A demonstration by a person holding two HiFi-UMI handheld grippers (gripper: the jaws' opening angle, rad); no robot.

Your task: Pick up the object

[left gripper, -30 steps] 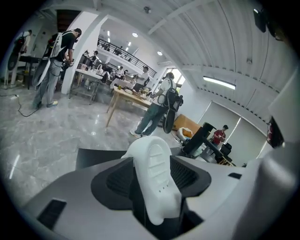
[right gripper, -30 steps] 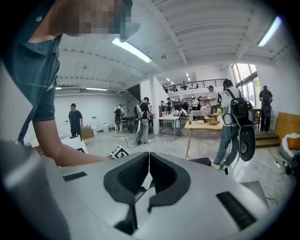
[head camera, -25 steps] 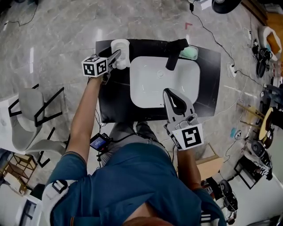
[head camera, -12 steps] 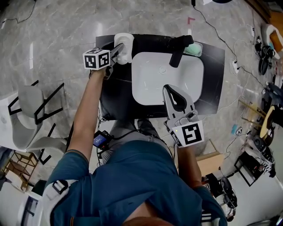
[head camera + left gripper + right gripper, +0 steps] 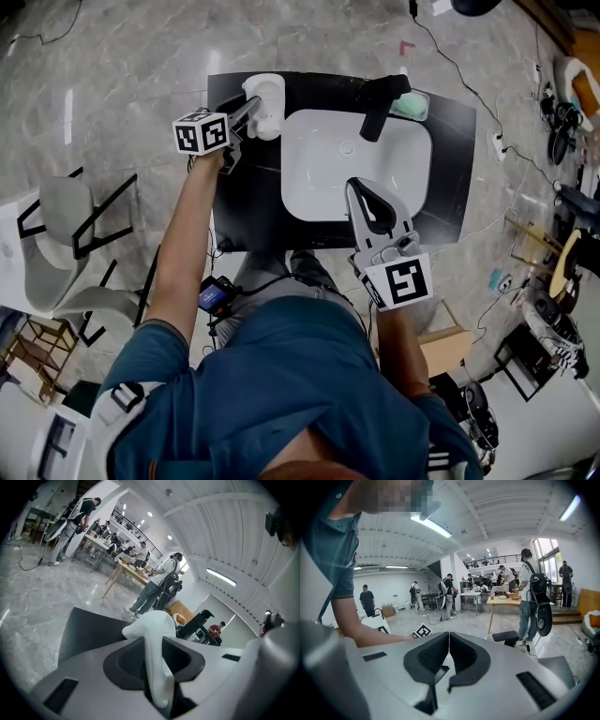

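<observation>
A white cup [image 5: 266, 103] stands on the black counter [image 5: 246, 202] at its far left corner, beside the white sink basin [image 5: 328, 178]. My left gripper [image 5: 251, 111] reaches it from the left. In the left gripper view a thin white wall of the cup [image 5: 157, 667] runs between the dark pads [image 5: 129, 660], which have just been closing and now press on it. My right gripper [image 5: 356, 193] hangs over the basin's near edge, shut with nothing in it; its jaws [image 5: 449, 641] meet edge to edge.
A black faucet [image 5: 380, 103] stands behind the basin, with a green soap dish [image 5: 411, 106] to its right. Grey chairs [image 5: 66, 244] stand left of the counter. Cables and gear lie on the floor at the right. People stand at tables in the background.
The left gripper's marker cube has rolled a little while staying at the white cup. The right gripper has kept its place over the basin.
</observation>
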